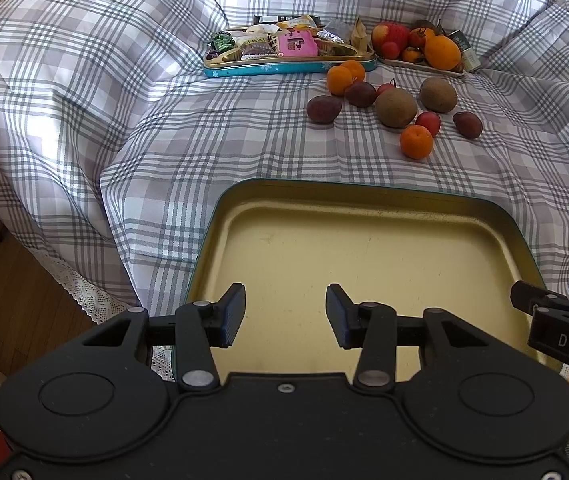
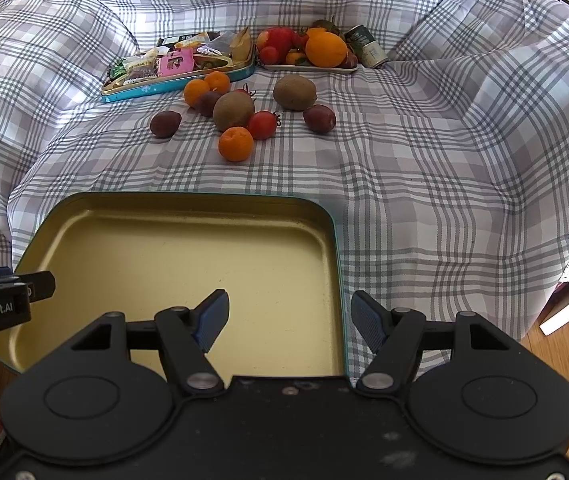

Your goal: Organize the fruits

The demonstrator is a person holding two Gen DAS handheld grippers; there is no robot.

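An empty cream tin tray (image 1: 364, 216) (image 2: 188, 208) with a teal rim lies at the near edge of the checked cloth. Loose fruit lies beyond it: a mandarin (image 1: 416, 142) (image 2: 236, 143), two kiwis (image 1: 396, 107) (image 2: 233, 111), dark passion fruits (image 1: 323, 109) (image 2: 165, 123), small red tomatoes (image 2: 262, 124) and two more mandarins (image 1: 339, 79). My left gripper (image 1: 285, 316) is open and empty above the tray's near part. My right gripper (image 2: 289, 322) is open and empty, straddling the tray's right rim.
A teal tin of wrapped snacks (image 1: 284, 50) (image 2: 176, 66) sits at the back. Beside it a white plate (image 1: 420, 65) (image 2: 308, 67) holds an apple, an orange and small fruits, with a green can (image 2: 368, 51) next to it. Wooden floor (image 1: 16, 292) lies beyond the cloth's edges.
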